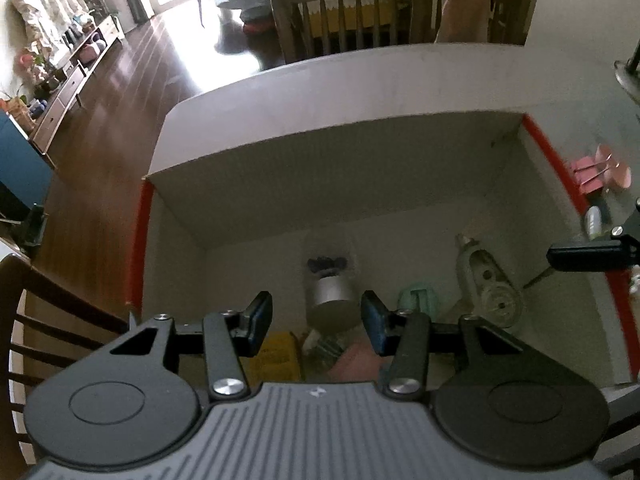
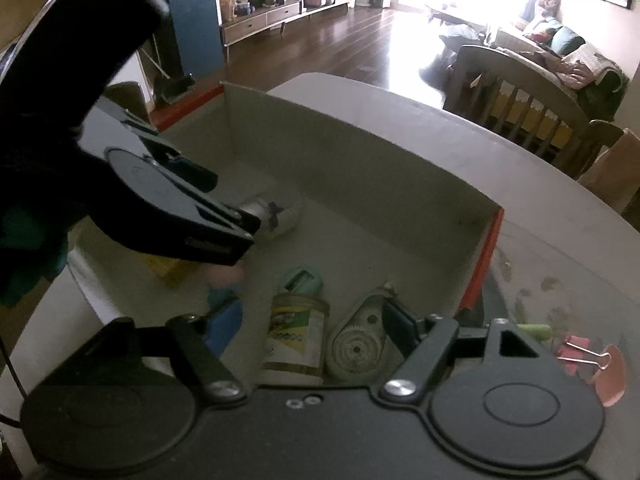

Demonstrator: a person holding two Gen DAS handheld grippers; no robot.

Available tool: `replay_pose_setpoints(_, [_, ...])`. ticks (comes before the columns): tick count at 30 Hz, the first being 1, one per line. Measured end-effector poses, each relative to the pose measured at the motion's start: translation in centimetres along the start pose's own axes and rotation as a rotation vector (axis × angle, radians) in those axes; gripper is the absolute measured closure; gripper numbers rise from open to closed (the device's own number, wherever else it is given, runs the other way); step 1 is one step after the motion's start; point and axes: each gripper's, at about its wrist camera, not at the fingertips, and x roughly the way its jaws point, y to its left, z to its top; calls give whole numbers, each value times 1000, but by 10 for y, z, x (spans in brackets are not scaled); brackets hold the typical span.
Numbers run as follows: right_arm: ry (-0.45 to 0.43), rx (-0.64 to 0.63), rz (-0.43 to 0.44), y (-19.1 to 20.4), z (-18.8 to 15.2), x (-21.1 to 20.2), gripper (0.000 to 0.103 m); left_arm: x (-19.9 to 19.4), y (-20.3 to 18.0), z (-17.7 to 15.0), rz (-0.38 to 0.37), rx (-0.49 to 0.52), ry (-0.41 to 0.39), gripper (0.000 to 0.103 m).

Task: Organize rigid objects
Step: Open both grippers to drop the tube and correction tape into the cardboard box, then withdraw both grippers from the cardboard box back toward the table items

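Observation:
A cardboard box [image 1: 360, 184] with red edges stands on a white table. In the left wrist view my left gripper [image 1: 316, 322] hangs open above it, and a clear bottle with a silver cap [image 1: 330, 292] lies on the box floor between and below its fingers, untouched. Beside the bottle lie a mint green item [image 1: 418, 298], a white dispenser [image 1: 488, 284] and a yellow item [image 1: 276, 354]. My right gripper [image 2: 314, 324] is open over a jar with a yellow-green label [image 2: 298, 336] and the white dispenser [image 2: 360, 340]; neither pad presses on them. The left gripper [image 2: 236, 220] shows at upper left.
Outside the box, on the table to its right, lie a pink binder clip [image 2: 588, 356] and a small green item [image 2: 536, 330]. Wooden chairs [image 1: 344, 20] stand behind the table. Another chair back [image 1: 48, 320] is at the near left. The box walls [image 2: 360, 168] rise around the items.

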Motion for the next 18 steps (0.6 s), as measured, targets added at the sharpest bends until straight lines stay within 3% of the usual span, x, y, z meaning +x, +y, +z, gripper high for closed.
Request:
replay_pose_setpoints(2, [-11, 3, 4, 1, -1, -8, 26, 1, 6, 9, -1, -5, -16, 55])
replay_pose_setpoints(18, [-135, 47, 29, 5, -13, -78, 23, -71, 13, -9, -33, -57, -173, 55])
